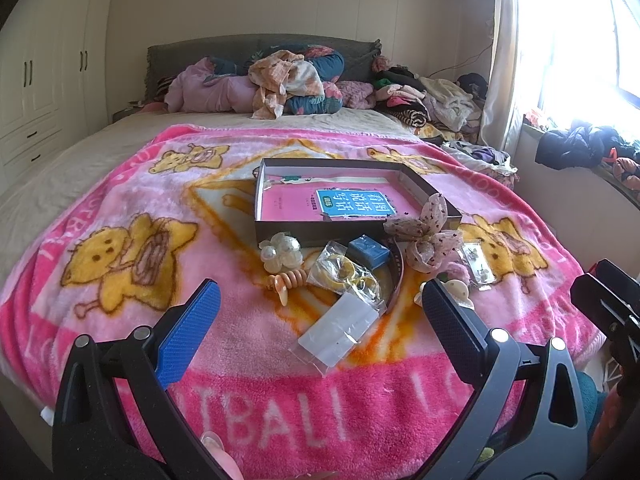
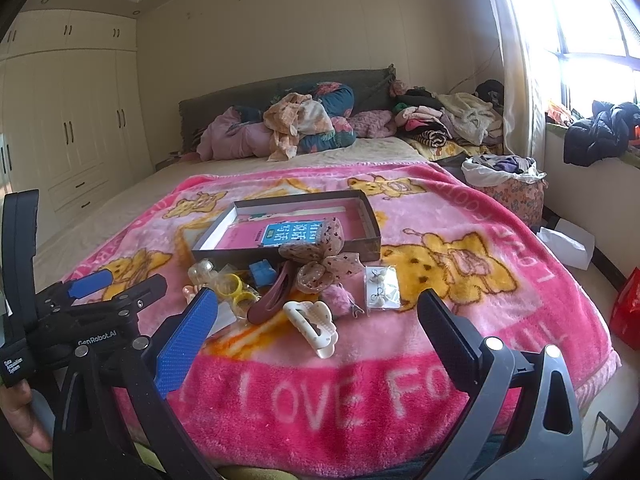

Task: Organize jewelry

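Observation:
A dark open box with a pink book inside lies on the pink blanket. In front of it is a pile of accessories: a spotted fabric bow, a blue block, pearly hair ties, yellow rings in a bag, a clear packet, a cream claw clip, an earring card. My left gripper is open, short of the pile. My right gripper is open, near the claw clip.
The pink cartoon blanket covers the bed's near half. Pillows and heaped clothes lie at the headboard. White wardrobes stand on the left. A window ledge with clothes and a laundry bag are on the right.

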### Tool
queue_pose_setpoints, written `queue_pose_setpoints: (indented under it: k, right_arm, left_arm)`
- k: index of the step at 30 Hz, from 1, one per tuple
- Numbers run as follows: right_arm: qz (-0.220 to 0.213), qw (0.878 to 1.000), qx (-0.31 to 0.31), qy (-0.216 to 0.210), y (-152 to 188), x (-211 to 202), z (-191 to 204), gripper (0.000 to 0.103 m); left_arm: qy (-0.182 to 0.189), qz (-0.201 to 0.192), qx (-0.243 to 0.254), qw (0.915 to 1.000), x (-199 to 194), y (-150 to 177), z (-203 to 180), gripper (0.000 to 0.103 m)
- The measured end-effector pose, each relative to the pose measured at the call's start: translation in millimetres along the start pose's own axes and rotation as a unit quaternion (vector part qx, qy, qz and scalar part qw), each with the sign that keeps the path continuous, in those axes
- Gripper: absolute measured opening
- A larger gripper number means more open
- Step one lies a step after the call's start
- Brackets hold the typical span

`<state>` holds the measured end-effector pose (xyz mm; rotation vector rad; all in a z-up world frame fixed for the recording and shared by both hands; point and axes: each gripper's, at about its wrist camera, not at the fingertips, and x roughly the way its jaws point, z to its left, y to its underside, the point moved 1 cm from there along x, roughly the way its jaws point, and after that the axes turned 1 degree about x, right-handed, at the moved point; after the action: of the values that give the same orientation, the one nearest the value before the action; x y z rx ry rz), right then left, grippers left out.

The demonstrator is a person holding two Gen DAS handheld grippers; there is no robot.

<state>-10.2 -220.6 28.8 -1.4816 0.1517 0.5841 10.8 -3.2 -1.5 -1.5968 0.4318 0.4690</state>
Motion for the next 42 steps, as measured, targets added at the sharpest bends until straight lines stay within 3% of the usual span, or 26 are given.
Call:
queue_pose_setpoints:
  k: [27,42]
  right_arm:
    - [0.012,1.0,-0.003,0.002,4.2,9.0,-1.0,0.097]
    - [0.036,0.999,-0.018,-0.012,2.6,36.6,9.1,0.097]
  left_arm:
    - [0.001,-0.002,0.0,1.0,-0.4,0.5,0.0,0.092]
    - [0.002,0.039,-0.013,0.9991,21.1,2.6,14.2,0.092]
